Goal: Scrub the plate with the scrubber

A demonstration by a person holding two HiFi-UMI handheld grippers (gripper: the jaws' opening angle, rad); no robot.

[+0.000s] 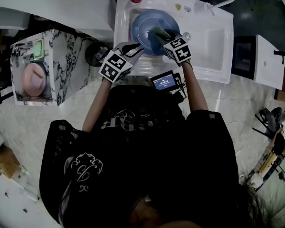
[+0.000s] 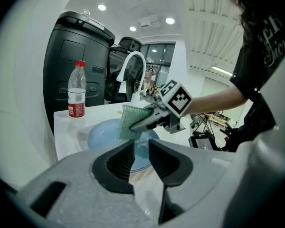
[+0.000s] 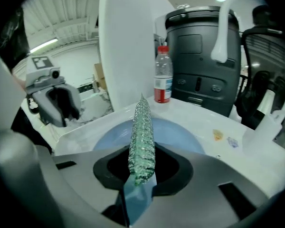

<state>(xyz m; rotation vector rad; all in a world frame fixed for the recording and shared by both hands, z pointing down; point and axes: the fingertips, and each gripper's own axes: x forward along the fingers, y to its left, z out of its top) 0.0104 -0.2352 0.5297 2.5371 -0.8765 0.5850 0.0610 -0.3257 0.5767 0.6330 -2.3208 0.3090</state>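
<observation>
blue plate [image 1: 142,25], green scrubber [image 1: 157,31], white sink [image 1: 213,42]

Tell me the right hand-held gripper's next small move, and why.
Probably tilt the right hand-held gripper down so the scrubber presses flat on the plate, then rub. The scrubber stands edge-on in its shut jaws over the plate in the sink, while the left hand-held gripper seems to pinch the plate's rim, steadying it.

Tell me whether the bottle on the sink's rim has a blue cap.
No, the bottle standing upright on the corner of the sink has a red cap.
</observation>
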